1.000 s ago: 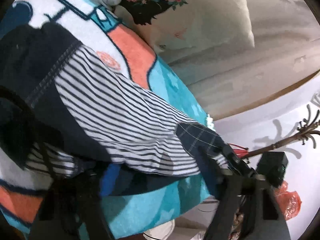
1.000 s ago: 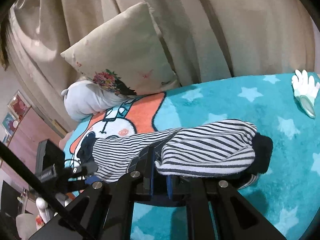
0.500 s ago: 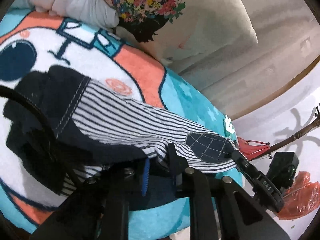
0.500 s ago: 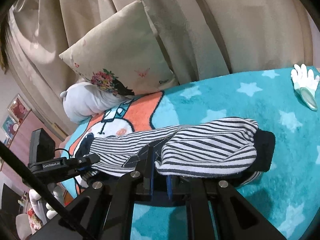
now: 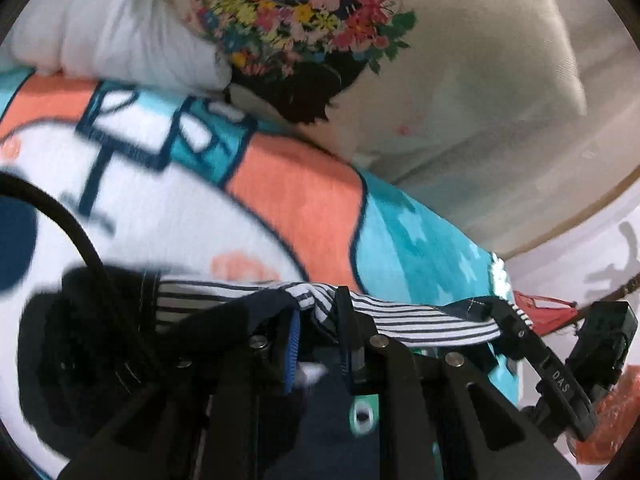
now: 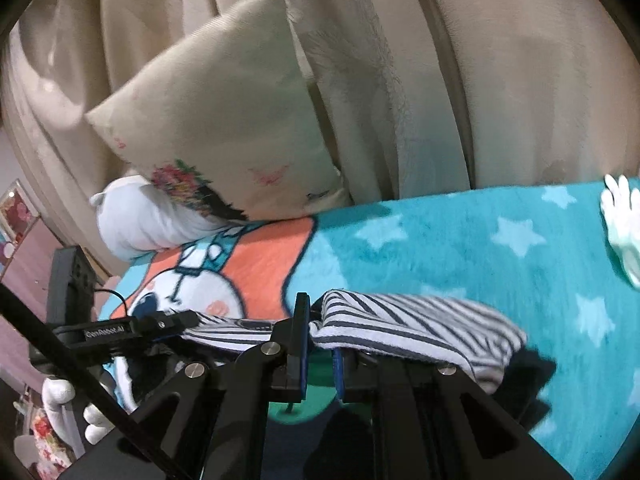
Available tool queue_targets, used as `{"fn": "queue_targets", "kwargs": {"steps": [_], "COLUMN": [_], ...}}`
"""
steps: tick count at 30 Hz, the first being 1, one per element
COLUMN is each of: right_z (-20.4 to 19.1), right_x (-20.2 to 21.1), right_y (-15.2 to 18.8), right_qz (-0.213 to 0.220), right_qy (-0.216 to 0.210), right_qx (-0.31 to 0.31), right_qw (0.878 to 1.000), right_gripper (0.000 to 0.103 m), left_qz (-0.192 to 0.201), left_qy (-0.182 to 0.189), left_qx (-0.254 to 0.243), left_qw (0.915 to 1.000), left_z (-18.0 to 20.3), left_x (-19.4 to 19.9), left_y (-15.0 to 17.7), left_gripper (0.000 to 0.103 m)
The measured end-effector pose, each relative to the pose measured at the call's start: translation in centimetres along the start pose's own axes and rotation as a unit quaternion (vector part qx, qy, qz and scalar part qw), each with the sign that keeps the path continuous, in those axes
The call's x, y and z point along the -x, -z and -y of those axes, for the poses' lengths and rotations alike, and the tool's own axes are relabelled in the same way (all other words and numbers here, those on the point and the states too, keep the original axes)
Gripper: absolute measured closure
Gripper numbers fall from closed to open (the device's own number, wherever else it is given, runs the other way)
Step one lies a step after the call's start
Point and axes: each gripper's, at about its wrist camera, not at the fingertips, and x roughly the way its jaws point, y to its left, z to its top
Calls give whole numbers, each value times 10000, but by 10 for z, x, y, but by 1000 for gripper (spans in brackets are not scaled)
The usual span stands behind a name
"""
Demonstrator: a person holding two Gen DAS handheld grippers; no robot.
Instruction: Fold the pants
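Blue star blanket (image 6: pixel 460 240) covers the bed. On it, both the left gripper (image 5: pixel 318 320) and right gripper (image 6: pixel 320 332) pinch the striped pants (image 6: pixel 420 328), lifting one edge to fold over.

Your left gripper (image 5: pixel 318 330) has just clamped down on the striped pants (image 5: pixel 400 318); cloth now bunches between its fingers; both grippers have carried the pants toward the pillow (image 5: pixel 420 80).

Soft striped knit pants (image 6: pixel 420 320) with dark cuffs; fluffy fleece blanket (image 6: pixel 460 248); matt black plastic fingers (image 6: pixel 300 332) with shiny metal rivets; plush cream pillow (image 6: pixel 224 120).
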Motion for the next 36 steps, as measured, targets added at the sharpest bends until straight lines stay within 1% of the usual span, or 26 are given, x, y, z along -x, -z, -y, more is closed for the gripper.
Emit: {"fn": "queue_targets", "kwargs": {"steps": [3, 4, 5, 6, 7, 8, 9, 10, 12, 13, 15, 17, 20, 23, 24, 26, 27, 28, 29, 30, 31, 32, 34, 36], "right_z": [8, 15, 22, 32, 42, 55, 65, 75, 93, 100, 105, 105, 106, 109, 111, 116, 121, 125, 129, 132, 133, 132, 128, 128], "right_x": [-27, -40, -49, -60, -71, -82, -89, -93, -90, -84, -71, -53, -29, -19, -19, -20, -21, -25, -30, -36, -38, -40, -30, -19], "right_y": [-17, -24, -28, -33, -36, -39, -40, -42, -43, -44, -45, -44, -38, -29, -26, -22, -20, -17, -15, -12, -10, -8, -5, -4], "right_qz": [-173, -278, -356, -477, -600, -718, -758, -730, -638, -535, -395, -269, -143, -155, -177, -183, -174, -219, -362, -512, -598, -687, -602, -524], "right_qy": [148, 165, 171, 174, 153, 66, 0, -45, -222, -388, -423, -291, 124, 708, 889, 1414, 1534, 1533, 1371, 1140, 1019, 1045, 1241, 1481], "right_qx": [-103, -231, -370, -595, -834, -1099, -1295, -1489, -1851, -1992, -2006, -1849, -1520, -1262, -1215, -1134, -1127, -1147, -1216, -1294, -1324, -1285, -1093, -1016], "right_qw": [9997, 9992, 9985, 9969, 9946, 9913, 9887, 9861, 9804, 9777, 9780, 9820, 9882, 9894, 9884, 9833, 9816, 9813, 9824, 9837, 9841, 9838, 9844, 9823], "right_gripper": [92, 92, 88, 75, 66, 49, 45, 45, 44, 44, 41, 41, 36, 36, 36, 36, 36, 36, 41, 65, 75, 78, 79, 79], "left_qz": [-86, -125, -139, -167, -186, -198, -194, -178, -118, -89, -50, -21, 78, 184, 234, 317, 346, 373, 408, 474, 513, 566, 640, 734], "left_qy": [-30, 20, 57, 129, 190, 301, 448, 578, 752, 798, 871, 845, 833, 687, 641, 559, 536, 512, 473, 409, 373, 315, 241, 145], "left_qx": [5, 37, 58, 121, 165, 217, 235, 233, 218, 215, 163, 96, -62, -356, -439, -496, -501, -504, -500, -490, -481, -466, -431, -415], "left_qw": [10000, 9999, 9999, 9997, 9995, 9991, 9985, 9979, 9969, 9965, 9961, 9964, 9965, 9968, 9967, 9967, 9967, 9967, 9968, 9968, 9968, 9968, 9967, 9963], "left_z": [3, 3, 2, 0, -1, -2, -3, -4, -5, -6, -4, -3, -2, 5, 6, 5, 7, 6, 4, 1, 0, -2, -5, -6], "left_x": [-15, -20, -22, -24, -25, -24, -21, -17, -6, 0, 13, 24, 48, 70, 77, 90, 89, 93, 98, 104, 104, 110, 114, 117], "left_y": [-23, -32, -36, -43, -47, -50, -53, -54, -53, -52, -46, -39, -19, 10, 21, 37, 40, 45, 50, 59, 61, 68, 77, 84], "left_gripper": [85, 84, 82, 81, 80, 78, 73, 70, 58, 56, 54, 53, 49, 47, 45, 42, 42, 42, 42, 42, 42, 42, 41, 40]}}
